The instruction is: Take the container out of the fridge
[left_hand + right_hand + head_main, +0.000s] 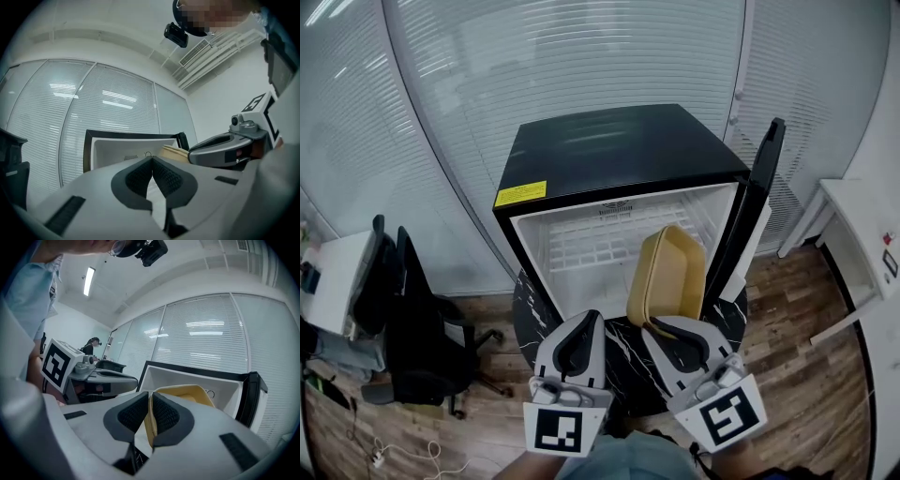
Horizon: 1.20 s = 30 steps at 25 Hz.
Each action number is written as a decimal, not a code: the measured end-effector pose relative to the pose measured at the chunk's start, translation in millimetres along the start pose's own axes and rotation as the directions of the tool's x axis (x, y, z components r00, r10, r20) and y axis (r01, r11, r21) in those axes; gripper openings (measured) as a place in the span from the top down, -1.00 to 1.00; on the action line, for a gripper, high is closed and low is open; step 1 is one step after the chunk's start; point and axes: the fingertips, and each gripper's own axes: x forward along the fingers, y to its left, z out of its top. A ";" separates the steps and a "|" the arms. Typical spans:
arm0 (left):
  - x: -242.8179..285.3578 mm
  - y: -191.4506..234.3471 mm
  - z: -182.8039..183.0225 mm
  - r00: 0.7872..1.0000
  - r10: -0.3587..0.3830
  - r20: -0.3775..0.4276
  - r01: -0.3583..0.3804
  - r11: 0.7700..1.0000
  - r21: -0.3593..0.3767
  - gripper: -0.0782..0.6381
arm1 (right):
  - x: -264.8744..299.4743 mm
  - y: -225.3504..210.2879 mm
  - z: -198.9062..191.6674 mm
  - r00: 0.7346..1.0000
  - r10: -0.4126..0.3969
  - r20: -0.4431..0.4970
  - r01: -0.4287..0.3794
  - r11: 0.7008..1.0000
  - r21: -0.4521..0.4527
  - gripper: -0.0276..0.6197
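Observation:
A black mini fridge [619,150] stands with its door [761,197] swung open to the right, showing a white inside with a wire shelf. My right gripper [649,323] is shut on the rim of a yellow container [667,272], which is held tilted on edge in front of the fridge opening, outside it. In the right gripper view the container's wall [187,392] is pinched between the pads of the right gripper [151,395]. My left gripper [586,317] hovers just left of it, shut and empty, its tips touching [152,158].
The fridge rests on a dark marbled round table [534,319]. A black office chair [412,319] and a white desk [333,281] stand at the left, and a white table [862,234] at the right. Glass walls with blinds are behind. Cables lie on the wood floor [394,455].

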 end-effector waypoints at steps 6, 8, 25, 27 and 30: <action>-10.8 -21.9 17.6 1.000 0.018 0.013 -0.018 1.000 0.003 0.74 | -27.1 4.2 13.9 0.999 0.014 0.037 -0.014 1.000 0.010 0.78; -14.2 -31.7 25.2 0.999 0.024 0.031 -0.024 1.000 0.008 0.74 | -38.8 4.0 18.7 0.998 0.011 0.058 -0.012 1.000 0.012 0.78; -54.3 -80.2 50.1 0.992 0.107 0.064 -0.110 0.993 0.051 0.74 | -96.9 12.1 33.9 0.987 0.050 0.153 -0.052 0.999 0.009 0.78; -55.1 -83.3 50.9 0.992 0.107 0.066 -0.111 0.992 0.052 0.74 | -99.3 10.9 34.7 0.986 0.047 0.157 -0.049 0.999 0.007 0.78; -55.8 -86.3 49.8 0.992 0.108 0.066 -0.112 0.992 0.053 0.74 | -101.6 8.9 36.6 0.985 0.039 0.168 -0.040 0.999 -0.002 0.78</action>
